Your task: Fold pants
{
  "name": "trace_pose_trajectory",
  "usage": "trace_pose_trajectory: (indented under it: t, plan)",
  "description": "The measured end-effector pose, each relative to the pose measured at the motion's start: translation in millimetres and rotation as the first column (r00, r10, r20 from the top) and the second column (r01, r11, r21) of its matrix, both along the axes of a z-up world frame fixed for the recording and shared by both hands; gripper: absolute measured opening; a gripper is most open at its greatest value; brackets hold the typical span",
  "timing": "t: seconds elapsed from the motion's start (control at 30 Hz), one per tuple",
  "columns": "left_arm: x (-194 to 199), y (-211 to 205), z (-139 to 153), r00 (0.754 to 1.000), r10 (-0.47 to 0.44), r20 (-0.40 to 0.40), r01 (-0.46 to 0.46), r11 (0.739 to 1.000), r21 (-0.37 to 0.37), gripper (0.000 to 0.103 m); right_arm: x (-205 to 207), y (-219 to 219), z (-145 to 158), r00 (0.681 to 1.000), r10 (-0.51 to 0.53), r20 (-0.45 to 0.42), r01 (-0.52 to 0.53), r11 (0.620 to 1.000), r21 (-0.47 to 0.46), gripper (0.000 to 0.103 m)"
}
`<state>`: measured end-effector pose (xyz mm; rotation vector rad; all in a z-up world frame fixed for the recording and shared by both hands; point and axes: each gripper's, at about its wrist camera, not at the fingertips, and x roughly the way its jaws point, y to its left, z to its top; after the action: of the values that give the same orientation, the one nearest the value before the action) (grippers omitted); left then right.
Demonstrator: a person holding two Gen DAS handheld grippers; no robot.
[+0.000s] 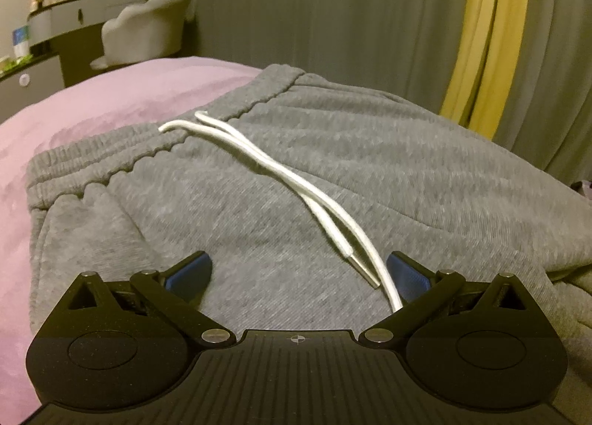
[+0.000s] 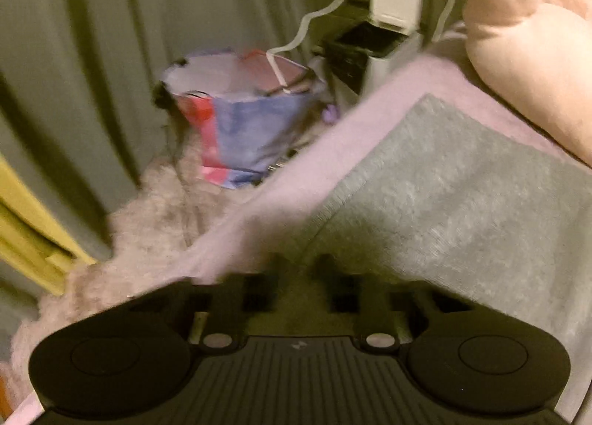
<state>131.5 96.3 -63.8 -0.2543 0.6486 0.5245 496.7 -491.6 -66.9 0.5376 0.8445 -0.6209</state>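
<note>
Grey sweatpants (image 1: 281,181) lie on a pink bed cover (image 1: 92,107), waistband at the far side, with a white drawstring (image 1: 296,181) running toward me. My left gripper (image 1: 298,273) is open just above the pants' front, its blue pads (image 1: 190,273) wide apart, the drawstring tips between them. In the blurred right wrist view a grey pant leg (image 2: 444,184) stretches away over the bed. My right gripper (image 2: 298,262) has its fingers close together at the edge of that cloth; the blur hides whether cloth is pinched.
A dressing table (image 1: 70,22) and grey chair (image 1: 148,29) stand beyond the bed on the left. Grey and yellow curtains (image 1: 477,36) hang behind. Beside the bed's edge are a colourful bag (image 2: 240,118), a fluffy rug (image 2: 148,218) and a pink plush (image 2: 532,66).
</note>
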Motion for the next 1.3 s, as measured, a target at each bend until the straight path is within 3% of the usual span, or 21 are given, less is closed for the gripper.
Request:
trace_pose_trajectory:
  t: [0.13,0.23,0.3,0.37,0.47,0.53,0.57,0.63,0.67,0.73,0.83,0.87,1.0,1.1,1.2,1.3]
  plan:
    - [-4,-1,0,1.0,-0.004,0.011,0.004,1.0,-0.001,0.103,-69,-11,23,0.985,0.077,0.156,-0.084,0.996,0.039,0.005]
    - [-5,0,1,1.0,-0.004,0.011,0.004,1.0,-0.007,0.103,-158,-13,40,0.949,0.09,0.301,-0.115,0.991,0.066,0.005]
    - [-5,0,2,1.0,-0.002,0.01,0.002,1.0,-0.008,0.103,-226,-11,39,0.934,0.058,0.353,-0.101,0.989,0.106,0.005]
    - [-6,-1,3,1.0,0.0,0.007,0.0,1.0,-0.009,0.103,-285,-9,24,0.931,-0.005,0.366,-0.063,0.983,0.174,0.002]
    - [-7,-3,4,1.0,0.002,0.002,-0.002,1.0,-0.008,0.103,-334,-12,-10,0.957,-0.114,0.267,0.065,0.981,0.185,0.003]
    - [-9,-4,5,1.0,0.003,0.001,-0.003,1.0,-0.01,0.103,-340,-28,-19,0.958,-0.16,0.237,0.098,0.962,0.255,0.005]
    - [-10,-4,5,1.0,0.002,-0.001,-0.002,1.0,-0.01,0.103,-342,-36,-16,0.939,-0.177,0.294,0.089,0.953,0.289,0.006]
    - [-11,-5,6,1.0,0.001,-0.005,-0.001,1.0,-0.013,0.103,-341,-38,-4,0.914,-0.131,0.385,0.042,0.972,0.231,0.024]
    - [-11,-5,6,1.0,0.002,-0.006,-0.002,1.0,-0.015,0.103,-338,-36,1,0.906,-0.112,0.408,0.036,0.982,0.188,0.045]
    - [-12,-6,6,1.0,0.002,-0.007,-0.002,1.0,-0.01,0.103,-326,-40,-3,0.902,-0.106,0.419,0.031,0.983,0.183,0.058]
    - [-13,-8,5,1.0,-0.002,-0.009,0.002,1.0,0.004,0.103,-313,-48,-25,0.896,-0.176,0.407,0.042,0.947,0.318,0.048]
    - [-13,-8,5,1.0,-0.002,-0.008,0.002,1.0,0.001,0.103,-312,-49,-30,0.888,-0.19,0.419,0.036,0.937,0.349,0.035]
    - [-13,-6,7,1.0,-0.004,-0.012,0.004,1.0,-0.006,0.103,-306,-56,-37,0.878,-0.203,0.433,0.023,0.922,0.386,0.006]
    - [-12,-2,18,1.0,-0.013,-0.016,0.013,0.999,-0.029,0.103,-306,-58,-42,0.854,-0.201,0.481,-0.008,0.917,0.398,0.006]
    - [-6,3,47,0.995,-0.056,0.082,0.061,0.996,-0.062,0.103,-307,-51,-51,0.87,-0.176,0.461,-0.023,0.919,0.394,0.006]
    - [24,11,74,0.982,-0.126,0.139,0.142,0.984,-0.111,0.103,-309,-52,-54,0.86,-0.18,0.477,-0.035,0.913,0.407,0.005]
